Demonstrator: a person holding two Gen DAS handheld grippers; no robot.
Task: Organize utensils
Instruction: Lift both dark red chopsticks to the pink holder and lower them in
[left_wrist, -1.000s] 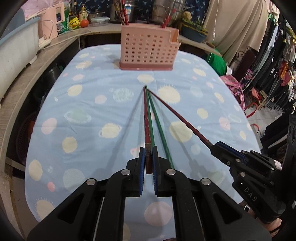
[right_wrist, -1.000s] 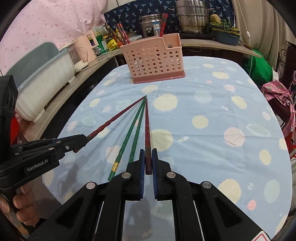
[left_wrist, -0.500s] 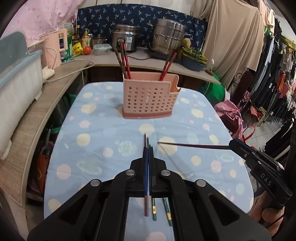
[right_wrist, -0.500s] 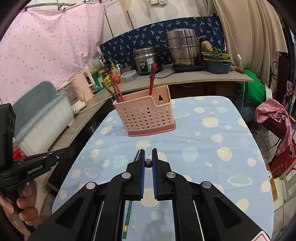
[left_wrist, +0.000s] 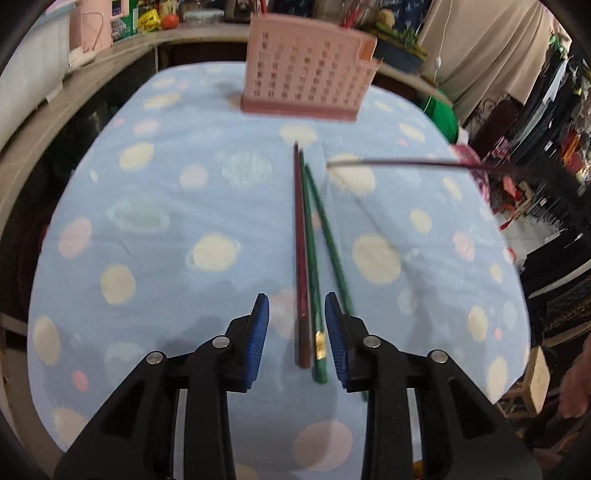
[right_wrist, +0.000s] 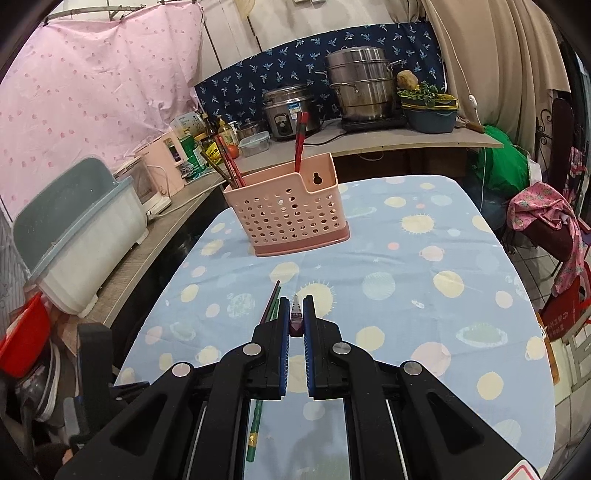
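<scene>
A dark red chopstick (left_wrist: 301, 258) and two green chopsticks (left_wrist: 312, 258) lie side by side on the blue spotted tablecloth (left_wrist: 166, 221). My left gripper (left_wrist: 297, 325) is open, its jaws on either side of their near ends. My right gripper (right_wrist: 295, 325) is shut on a dark red chopstick (right_wrist: 296, 320), held above the table and pointing at the pink perforated utensil basket (right_wrist: 288, 218). That chopstick also shows in the left wrist view (left_wrist: 399, 162), crossing from the right. The basket (left_wrist: 306, 81) holds several red chopsticks.
A counter along the left and back carries a grey-white bin (right_wrist: 85, 236), a rice cooker (right_wrist: 288, 110), a steel pot (right_wrist: 362, 88) and bottles. Clothes and a chair (right_wrist: 554, 221) stand at the right of the table.
My left gripper has opened and dropped low over the lying chopsticks. My right gripper still holds its dark red chopstick raised above the table.
</scene>
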